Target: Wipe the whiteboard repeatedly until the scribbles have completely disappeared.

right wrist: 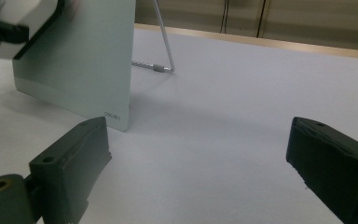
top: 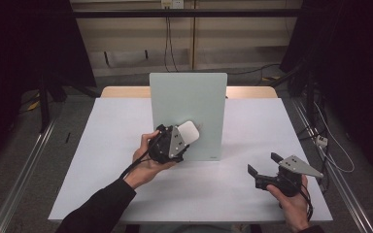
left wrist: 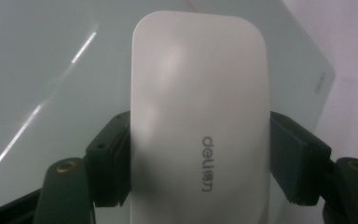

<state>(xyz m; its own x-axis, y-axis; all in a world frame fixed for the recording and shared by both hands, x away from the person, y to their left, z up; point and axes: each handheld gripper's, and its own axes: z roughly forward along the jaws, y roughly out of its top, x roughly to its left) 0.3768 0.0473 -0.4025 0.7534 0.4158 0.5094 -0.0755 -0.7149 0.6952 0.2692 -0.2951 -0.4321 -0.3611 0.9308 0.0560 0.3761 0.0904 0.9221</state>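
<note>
My left hand-held gripper (top: 187, 141) is clamped on the white board eraser (left wrist: 200, 121), pressing it against the standing glass board (top: 188, 104). Wiping seems underway, with most of the board left. My right hand-held gripper (top: 262, 164) waits open over the bench (top: 107, 145).

Board and eraser layout
The whiteboard (top: 188, 104) stands mid-table (top: 102, 160); the eraser (top: 189, 132) sits against its face in the left gripper (top: 180, 145), with the right gripper (top: 262, 164) well apart at right.
</note>
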